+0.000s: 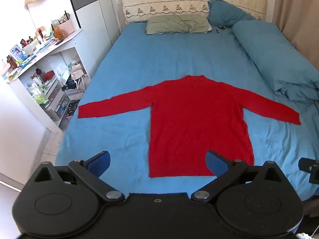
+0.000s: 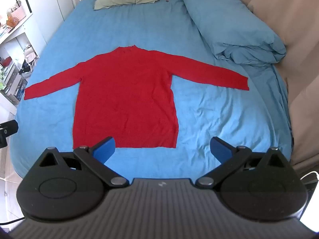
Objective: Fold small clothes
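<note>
Both my grippers hang w/ fingers spread wide, nothing held or touched: left gripper [image 1: 158, 162] above the near hem's left part, right gripper [image 2: 162, 149] above its right corner. Red sweater [image 2: 125, 91] lies flat on the blue bed [image 2: 219, 119], sleeves out left & right, collar far.

Bedroom. A bed [image 1: 159, 59] in a blue sheet is filling the middle, a cream embroidered headboard cover [image 1: 179, 2] standing behind a green pillow [image 1: 177, 24]. A rolled blue duvet [image 2: 229, 27] is lying along its right side. White shelving [image 1: 39, 63] is holding clutter at left. Beige curtains [image 2: 295, 39] are hanging at right. Daylight is brightening white walls.
</note>
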`<state>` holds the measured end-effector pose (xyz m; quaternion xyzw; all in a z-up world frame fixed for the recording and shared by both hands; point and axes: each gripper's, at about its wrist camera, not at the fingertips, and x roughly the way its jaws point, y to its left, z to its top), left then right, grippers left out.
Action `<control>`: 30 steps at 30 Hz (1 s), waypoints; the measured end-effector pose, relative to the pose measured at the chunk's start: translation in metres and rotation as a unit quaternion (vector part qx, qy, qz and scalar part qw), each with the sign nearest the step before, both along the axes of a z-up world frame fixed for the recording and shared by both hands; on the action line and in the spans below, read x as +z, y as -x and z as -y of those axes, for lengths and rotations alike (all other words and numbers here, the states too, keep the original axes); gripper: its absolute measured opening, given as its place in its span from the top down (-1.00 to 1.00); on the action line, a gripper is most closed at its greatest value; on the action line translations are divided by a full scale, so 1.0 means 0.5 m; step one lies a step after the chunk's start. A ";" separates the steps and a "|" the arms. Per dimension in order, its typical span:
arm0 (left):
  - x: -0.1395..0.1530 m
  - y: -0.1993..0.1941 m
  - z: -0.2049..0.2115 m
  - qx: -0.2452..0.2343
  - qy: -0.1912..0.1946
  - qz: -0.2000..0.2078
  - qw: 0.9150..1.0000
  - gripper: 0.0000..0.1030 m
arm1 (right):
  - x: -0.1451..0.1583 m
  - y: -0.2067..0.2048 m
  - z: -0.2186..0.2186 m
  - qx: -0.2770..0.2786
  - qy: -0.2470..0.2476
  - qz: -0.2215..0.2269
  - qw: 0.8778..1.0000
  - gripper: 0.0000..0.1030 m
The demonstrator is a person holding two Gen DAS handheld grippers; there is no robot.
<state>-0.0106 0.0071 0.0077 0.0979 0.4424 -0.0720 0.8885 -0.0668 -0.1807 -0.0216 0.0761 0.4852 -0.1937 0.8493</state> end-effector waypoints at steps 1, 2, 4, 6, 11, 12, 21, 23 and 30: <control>0.001 0.001 -0.001 0.000 0.000 0.001 1.000 -1.00 | 0.002 0.005 0.007 0.000 -0.002 0.002 1.000 -1.00; 0.001 0.003 -0.003 0.000 -0.002 0.003 1.000 -1.00 | 0.002 0.006 0.006 0.000 -0.001 0.003 1.000 -1.00; 0.000 0.004 0.001 0.003 -0.006 0.005 1.000 -1.00 | 0.003 0.006 0.003 0.002 0.000 0.005 1.000 -1.00; 0.002 0.005 0.001 0.006 -0.004 0.005 1.000 -1.00 | 0.003 0.007 0.000 0.003 0.002 0.007 1.000 -1.00; 0.003 0.008 0.002 0.008 -0.004 0.007 1.000 -1.00 | 0.009 0.012 -0.006 0.006 0.005 0.011 1.000 -1.00; 0.003 0.008 0.002 0.008 -0.004 0.007 1.000 -1.00 | 0.011 0.016 -0.008 0.006 0.005 0.012 1.000 -1.00; 0.001 0.006 0.002 0.002 -0.003 0.006 1.000 -1.00 | 0.016 0.017 -0.009 0.005 0.014 0.013 1.000 -1.00; 0.002 0.006 0.001 0.002 -0.005 0.007 1.000 -1.00 | 0.021 0.018 -0.013 0.006 0.017 0.015 1.000 -1.00; 0.002 0.011 0.004 -0.001 -0.006 0.011 1.000 -1.00 | 0.025 0.021 -0.018 0.005 0.016 0.015 1.000 -1.00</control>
